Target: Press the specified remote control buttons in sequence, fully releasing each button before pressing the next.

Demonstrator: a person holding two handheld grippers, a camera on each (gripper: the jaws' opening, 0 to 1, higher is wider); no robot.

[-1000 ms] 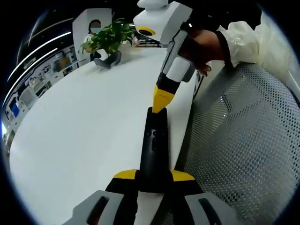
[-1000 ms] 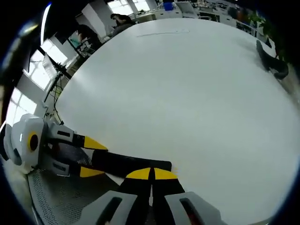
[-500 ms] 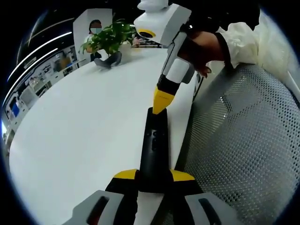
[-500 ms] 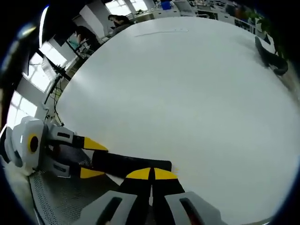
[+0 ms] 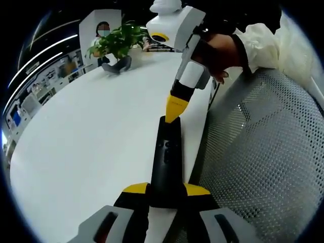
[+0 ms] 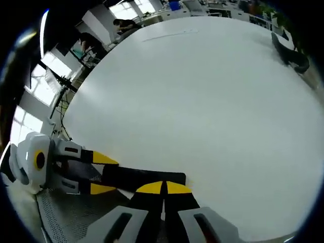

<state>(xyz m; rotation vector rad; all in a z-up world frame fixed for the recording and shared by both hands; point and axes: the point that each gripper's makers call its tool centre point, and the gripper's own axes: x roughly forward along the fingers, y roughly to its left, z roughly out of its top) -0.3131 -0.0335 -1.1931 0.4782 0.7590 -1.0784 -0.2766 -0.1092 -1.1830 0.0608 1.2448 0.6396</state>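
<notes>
- Little change is seen since the earlier frames: the black remote control point(image 5: 166, 161) lies in the same place near the worktop's edge, and only a slight shift of the right gripper view is noted, with the left hand-held gripper sitting a little lower in it.
- The remote control point(image 6: 143, 178) is gripped at its near end by the left hand-held gripper point(image 5: 167, 190), whose yellow-tipped jaws are clamped on either side of the black body.
- The remote's far end is met by the right hand-held gripper point(image 5: 175, 109), whose yellow tips are brought together into a point; whether the tip is touching the remote or just above it cannot be told.
- In the right gripper view the right hand-held gripper point(image 6: 162, 188) is seen with its jaws pressed together, nothing between them, at the edge of the remote control.
- The left hand-held gripper point(image 6: 101, 173) is seen there from the left, its two yellow tips lying along the remote's end.
- The right hand-held gripper is held by a hand point(image 5: 218, 49) in a pale sleeve point(image 5: 263, 43).
- The white worktop point(image 5: 86, 131) is otherwise bare nearby; a potted green plant point(image 5: 117, 40) and a dark object point(image 5: 117, 65) are set at its far end.
- A perforated grey mesh surface point(image 5: 263, 157) is seen just beside the worktop's edge.
</notes>
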